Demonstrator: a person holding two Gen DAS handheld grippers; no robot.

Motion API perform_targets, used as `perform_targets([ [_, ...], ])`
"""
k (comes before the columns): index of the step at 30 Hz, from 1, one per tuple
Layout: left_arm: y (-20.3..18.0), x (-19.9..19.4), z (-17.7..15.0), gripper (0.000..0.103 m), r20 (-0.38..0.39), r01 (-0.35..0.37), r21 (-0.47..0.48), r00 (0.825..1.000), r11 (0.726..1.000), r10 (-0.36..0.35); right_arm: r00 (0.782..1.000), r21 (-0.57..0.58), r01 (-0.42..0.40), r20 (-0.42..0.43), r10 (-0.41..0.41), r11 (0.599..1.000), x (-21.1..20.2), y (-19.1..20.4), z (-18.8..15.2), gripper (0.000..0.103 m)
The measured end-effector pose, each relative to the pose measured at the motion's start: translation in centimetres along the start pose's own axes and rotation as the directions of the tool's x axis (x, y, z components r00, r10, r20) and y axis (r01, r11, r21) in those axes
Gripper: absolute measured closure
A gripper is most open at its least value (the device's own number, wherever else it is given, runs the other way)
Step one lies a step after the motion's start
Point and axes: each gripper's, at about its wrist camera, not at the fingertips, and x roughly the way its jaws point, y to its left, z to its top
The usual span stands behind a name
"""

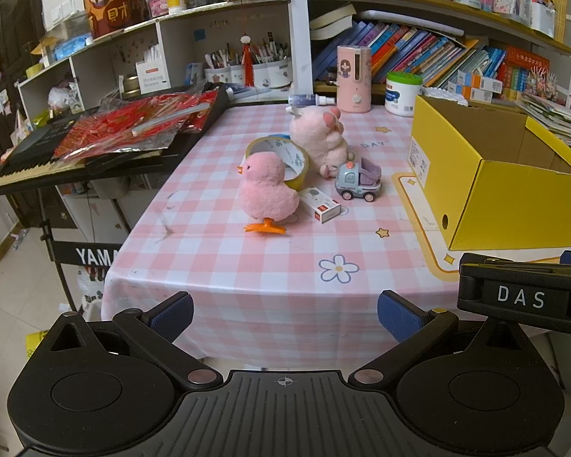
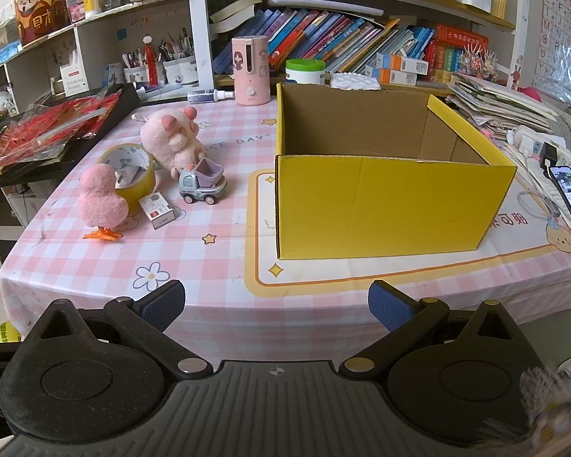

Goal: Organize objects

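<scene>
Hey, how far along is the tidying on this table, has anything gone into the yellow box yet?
Nothing looks done: what shows of the yellow box is bare cardboard. Nothing is in hand; the left tool and right tool are both open and short of the table. Still left on the checked cloth: the pink chick, tape roll, plush pig, toy truck and small white box.

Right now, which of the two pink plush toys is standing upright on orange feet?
The pink chick, nearest the table's front edge. It stands on orange feet against the tape roll; the other plush lies tumbled behind the roll.
</scene>
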Motion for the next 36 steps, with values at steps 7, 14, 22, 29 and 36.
perform_targets([
  [7,-0.01,0.03,-0.01,0.000,0.000,0.000,0.000,1.000,1.000,0.000,1.000,0.000,0.000,-0.001,0.000,1.000,-0.04,0.00,-0.01,0.000],
  [14,-0.01,-0.03,0.05,0.000,-0.001,0.000,-0.001,1.000,1.000,0.000,1.000,0.000,0.000,-0.001,0.000,1.000,-0.12,-0.01,-0.02,0.000],
  [22,-0.07,-0.01,0.07,0.000,-0.002,0.002,-0.002,1.000,1.000,-0.002,1.000,0.001,-0.001,-0.001,0.001,1.000,-0.12,-0.01,-0.11,0.000],
  [29,-0.22,0.08,-0.12,0.000,-0.008,0.015,-0.008,1.000,1.000,-0.015,1.000,0.000,0.000,-0.003,0.000,1.000,-0.23,-0.02,-0.11,0.000],
  [36,0.22,-0.36,-0.33,0.000,-0.009,0.027,-0.015,1.000,1.000,-0.027,1.000,0.003,-0.002,-0.001,0.002,1.000,-0.17,0.02,-0.19,0.000],
])
